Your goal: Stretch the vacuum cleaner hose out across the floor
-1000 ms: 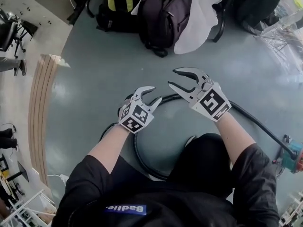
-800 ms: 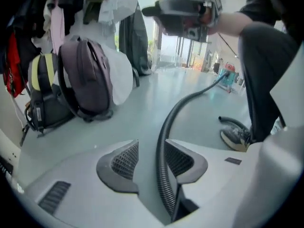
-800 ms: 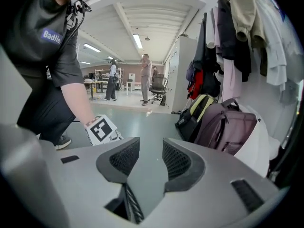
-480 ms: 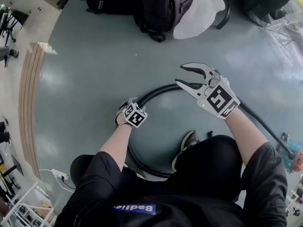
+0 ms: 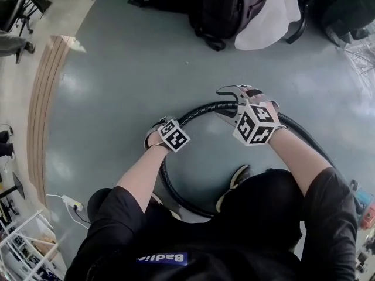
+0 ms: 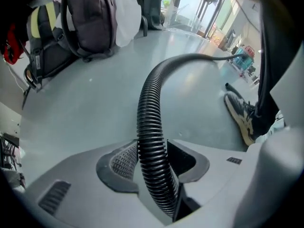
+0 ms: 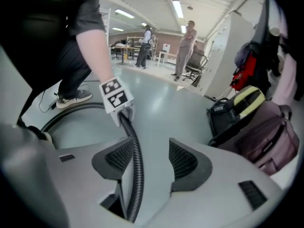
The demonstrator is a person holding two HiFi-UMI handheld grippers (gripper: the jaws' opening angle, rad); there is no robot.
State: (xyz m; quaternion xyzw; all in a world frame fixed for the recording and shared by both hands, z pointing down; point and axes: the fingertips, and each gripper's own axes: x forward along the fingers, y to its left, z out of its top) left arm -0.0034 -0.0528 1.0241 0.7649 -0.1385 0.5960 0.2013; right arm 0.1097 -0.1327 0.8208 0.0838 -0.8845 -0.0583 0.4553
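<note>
Over floor (image 5: 117, 98) | left claw (image 6: 153, 163), right claw (image 7: 151, 158) just opening, loose astride hose (image 5: 193, 115) | backpacks (image 5: 222, 7) beyond

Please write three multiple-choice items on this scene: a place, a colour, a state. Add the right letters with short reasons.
1. Where are the backpacks? A. beyond the hose loop B. inside the loop C. on a table
2. What colour is the hose? A. red B. black C. white
3. The right tool's jaws are: A. shut, empty B. clamped on a cup C. apart, hose between them
1 A: they sit at the floor's far edge. 2 B: its ribs are black. 3 C: they have just been opening; a gap shows beside the hose.
</note>
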